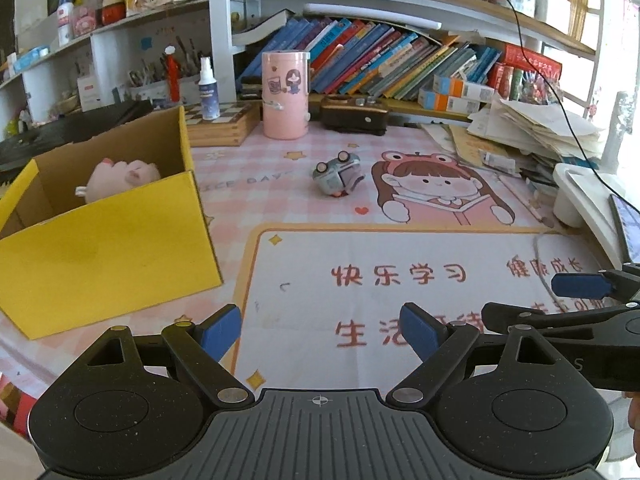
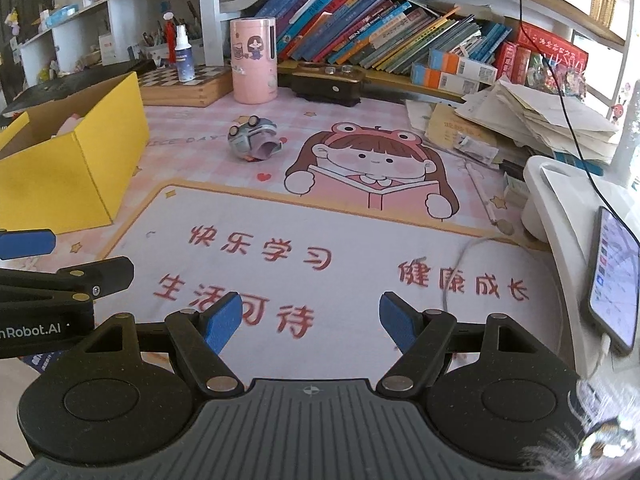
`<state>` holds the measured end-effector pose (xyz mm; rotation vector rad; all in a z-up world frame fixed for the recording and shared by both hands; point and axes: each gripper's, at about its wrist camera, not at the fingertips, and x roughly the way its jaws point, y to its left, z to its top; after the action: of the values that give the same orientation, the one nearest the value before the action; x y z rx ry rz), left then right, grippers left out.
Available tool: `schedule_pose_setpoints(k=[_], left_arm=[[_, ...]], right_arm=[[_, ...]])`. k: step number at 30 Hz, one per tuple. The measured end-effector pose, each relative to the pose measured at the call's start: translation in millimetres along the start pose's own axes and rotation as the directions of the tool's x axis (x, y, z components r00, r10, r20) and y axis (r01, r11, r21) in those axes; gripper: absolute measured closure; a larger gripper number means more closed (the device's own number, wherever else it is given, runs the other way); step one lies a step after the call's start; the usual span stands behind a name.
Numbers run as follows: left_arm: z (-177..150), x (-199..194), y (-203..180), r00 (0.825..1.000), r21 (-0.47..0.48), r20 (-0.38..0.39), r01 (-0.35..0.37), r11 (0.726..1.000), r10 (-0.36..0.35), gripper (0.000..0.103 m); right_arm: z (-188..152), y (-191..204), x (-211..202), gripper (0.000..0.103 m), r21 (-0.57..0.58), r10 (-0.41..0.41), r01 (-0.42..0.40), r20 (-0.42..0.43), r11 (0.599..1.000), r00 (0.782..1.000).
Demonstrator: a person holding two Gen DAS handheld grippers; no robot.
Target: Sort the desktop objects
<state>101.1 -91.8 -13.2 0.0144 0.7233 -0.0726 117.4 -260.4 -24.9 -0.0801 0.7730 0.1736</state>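
The left gripper (image 1: 320, 330) hangs low over the printed desk mat (image 1: 360, 248), its 2 blue-padded fingers (image 1: 222, 330) spread wide with only the mat between them. The right gripper (image 2: 310, 322) is likewise spread apart and pinches nothing; in the left wrist view its finger (image 1: 580, 285) reaches in at 3 o'clock, just beside the left gripper.

On the tabletop, a small grey toy car (image 1: 339, 176) lies tipped over on the pink checked part of the mat, at about 12 o'clock from the left gripper and well apart from it. From the right wrist camera the same toy car (image 2: 254, 140) sits at about 11 o'clock.

A yellow cardboard box (image 1: 104, 240) stands open at 10 o'clock, with a pink plush toy (image 1: 120, 178) inside it. Behind the car stands a pink cylindrical container (image 1: 285, 94), with a white spray bottle (image 1: 208, 88) on a chessboard box (image 1: 224, 122) to its 9 o'clock side. A phone (image 2: 616, 276) leans on a white stand (image 2: 560, 200) at 3 o'clock.
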Motion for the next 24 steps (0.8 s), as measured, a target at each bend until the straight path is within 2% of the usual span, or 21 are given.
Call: schedule_pose_setpoints(k=[12, 24], left_arm=[[20, 25, -17, 0.999, -0.034, -0.009, -0.035, 0.999, 0.035, 0.014], [40, 38, -23, 0.995, -0.074, 0.004, -0.102, 0.992, 0.102, 0.014]], right_arm=[[24, -24, 27, 0.029, -0.035, 0.04, -0.041, -0.01, 0.999, 0.999], [48, -42, 47, 0.029, -0.034, 0.097, -0.097, 0.011, 0.995, 0.995]])
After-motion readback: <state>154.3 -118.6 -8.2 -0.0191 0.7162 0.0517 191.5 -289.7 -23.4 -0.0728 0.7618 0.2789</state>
